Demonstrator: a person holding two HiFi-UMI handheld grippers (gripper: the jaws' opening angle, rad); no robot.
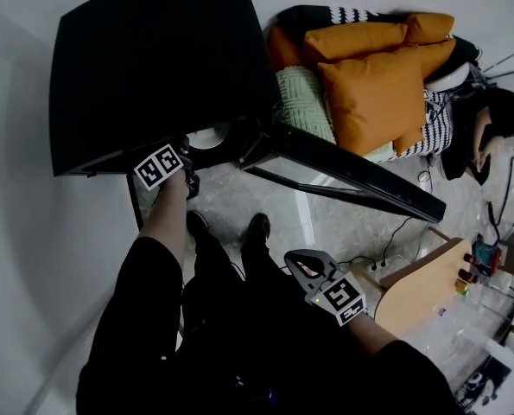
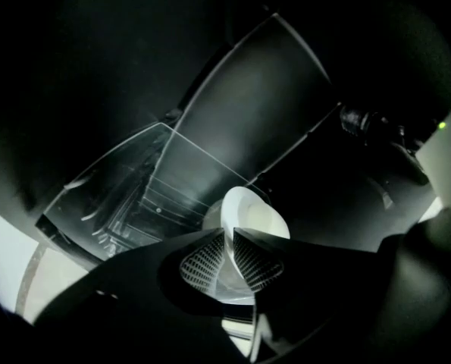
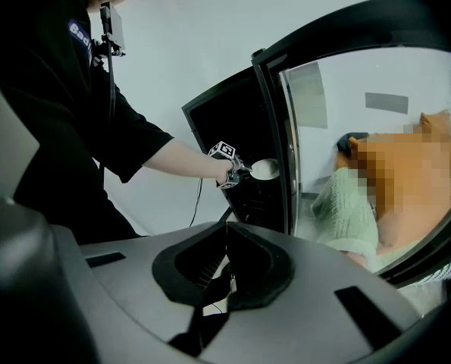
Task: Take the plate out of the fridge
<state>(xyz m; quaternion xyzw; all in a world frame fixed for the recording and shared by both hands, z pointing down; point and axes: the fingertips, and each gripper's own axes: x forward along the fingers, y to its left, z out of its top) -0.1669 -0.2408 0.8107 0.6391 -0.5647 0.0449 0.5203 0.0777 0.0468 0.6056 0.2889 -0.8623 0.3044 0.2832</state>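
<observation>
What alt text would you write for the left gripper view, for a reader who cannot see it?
The left claw grips the rim of a white plate between its ribbed pads. Behind the plate, a clear shelf shows inside the dark fridge.

The head view is evenly but dully lit, its edges bowed by the wide lens, with a faint sheen on the floor (image 1: 326,223) toward 4 o'clock. The left gripper view is nearly black inside the fridge (image 2: 255,105), and only the white plate (image 2: 254,217) glows near 6 o'clock. The right gripper view is bright off the white wall (image 3: 210,44) at 12 o'clock.
</observation>
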